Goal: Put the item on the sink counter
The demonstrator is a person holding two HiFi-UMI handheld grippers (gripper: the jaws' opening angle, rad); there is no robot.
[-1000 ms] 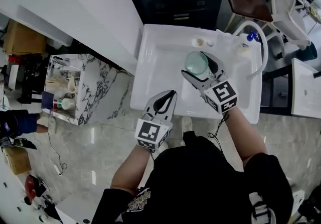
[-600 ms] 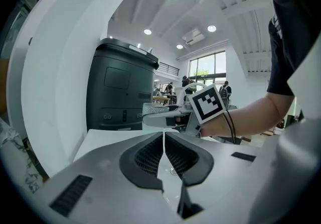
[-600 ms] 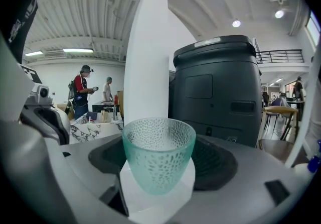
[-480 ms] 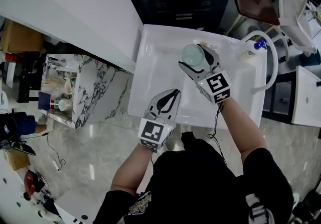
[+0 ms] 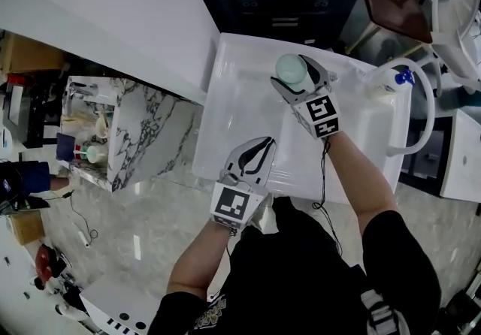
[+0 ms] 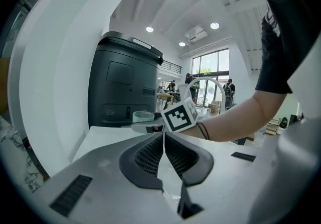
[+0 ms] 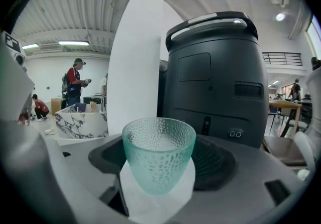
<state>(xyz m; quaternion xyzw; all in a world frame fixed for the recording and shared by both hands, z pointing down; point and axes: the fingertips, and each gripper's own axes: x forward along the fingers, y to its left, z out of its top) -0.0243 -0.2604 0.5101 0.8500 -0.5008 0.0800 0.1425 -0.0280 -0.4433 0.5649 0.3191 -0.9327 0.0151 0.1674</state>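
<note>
Glass point(image 7: 158, 152) stands upright in my right gripper point(image 5: 297, 79), rim up, with the jaws clenched on its sides. It hangs over the far end of the white sink point(image 5: 229, 112), close to the far rim and, as far as I can tell, not resting on anything yet. My left gripper point(image 5: 259, 147) grasps nothing; its jaws are pressed together over the near edge of the sink, well apart from the glass. I judge the step in hand to be setting the glass down on the flat ledge around the basin. To do it well I would hold the glass level, bring its whole base over the ledge rather than half over the inner lip, lower it until it sits flat, and only then let the jaws part. The far ledge looks narrow, and the dark cabinet point(image 7: 220, 67) rises just behind it, so there is little room to push farther. The tap point(image 5: 422, 112) arches up on the right and crowds that side. The basin's left side looks bare, and the wide white worktop point(image 5: 113, 18) lies beyond it.
</note>
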